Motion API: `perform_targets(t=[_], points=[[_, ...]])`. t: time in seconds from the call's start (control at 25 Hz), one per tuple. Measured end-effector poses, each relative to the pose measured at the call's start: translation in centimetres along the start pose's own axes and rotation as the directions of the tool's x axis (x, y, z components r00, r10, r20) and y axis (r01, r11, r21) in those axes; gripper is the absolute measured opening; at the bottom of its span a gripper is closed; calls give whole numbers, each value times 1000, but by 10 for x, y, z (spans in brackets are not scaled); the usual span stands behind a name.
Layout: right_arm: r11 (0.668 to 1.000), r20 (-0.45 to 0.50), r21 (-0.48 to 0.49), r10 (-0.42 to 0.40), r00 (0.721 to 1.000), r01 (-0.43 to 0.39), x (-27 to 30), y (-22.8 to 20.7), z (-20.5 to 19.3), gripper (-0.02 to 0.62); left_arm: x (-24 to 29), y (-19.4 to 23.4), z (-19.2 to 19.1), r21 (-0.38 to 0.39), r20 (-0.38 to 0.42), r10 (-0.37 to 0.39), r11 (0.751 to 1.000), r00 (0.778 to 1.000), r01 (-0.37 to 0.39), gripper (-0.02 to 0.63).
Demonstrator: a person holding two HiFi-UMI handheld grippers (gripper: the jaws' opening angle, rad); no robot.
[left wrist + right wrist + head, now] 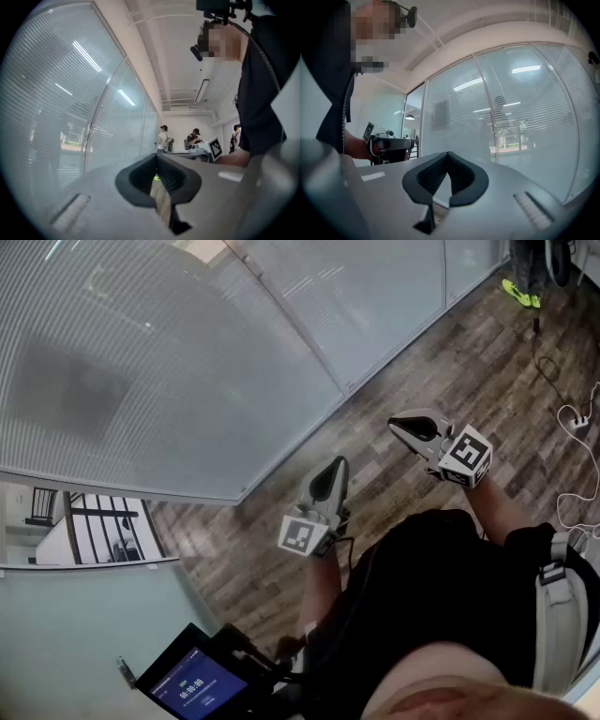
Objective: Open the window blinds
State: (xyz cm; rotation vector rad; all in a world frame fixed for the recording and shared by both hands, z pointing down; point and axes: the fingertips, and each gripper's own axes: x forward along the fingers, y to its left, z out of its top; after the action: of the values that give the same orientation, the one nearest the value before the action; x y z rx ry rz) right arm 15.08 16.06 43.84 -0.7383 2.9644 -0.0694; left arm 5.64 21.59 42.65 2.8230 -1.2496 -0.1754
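Note:
The window blinds [122, 352] hang with slats closed behind a long glass wall, at the upper left of the head view. They fill the left of the left gripper view [51, 84] and the right of the right gripper view [525, 122]. My left gripper [335, 465] is held level over the wood floor, jaws together [157, 155], nothing in them. My right gripper [395, 425] floats to its right, nearer the glass, jaws shut [447, 153] and empty. Neither one touches the blinds or the glass. No cord or wand for the blinds shows.
Wood plank floor [450, 362] runs along the glass wall. White cables and a power strip [577, 418] lie at the right. A tablet with a lit screen [192, 685] sits at the bottom left. Several people [164, 138] stand far down the room.

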Motion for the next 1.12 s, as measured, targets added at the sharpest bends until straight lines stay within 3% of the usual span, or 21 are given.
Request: perform_targets(t=[0.4, 0.64, 1.12], points=[[1000, -11, -2, 19, 1000, -19, -2, 14, -2, 5, -9, -7, -2, 6, 0, -8, 1000, 1000, 8, 3], [1000, 35, 28, -2, 999, 1, -10, 15, 12, 5, -12, -11, -3, -6, 6, -14, 1000, 1000, 14, 3], [999, 11, 19, 32, 999, -32, -6, 22, 2, 5, -11, -8, -9, -1, -6, -14, 1000, 1000, 14, 3]])
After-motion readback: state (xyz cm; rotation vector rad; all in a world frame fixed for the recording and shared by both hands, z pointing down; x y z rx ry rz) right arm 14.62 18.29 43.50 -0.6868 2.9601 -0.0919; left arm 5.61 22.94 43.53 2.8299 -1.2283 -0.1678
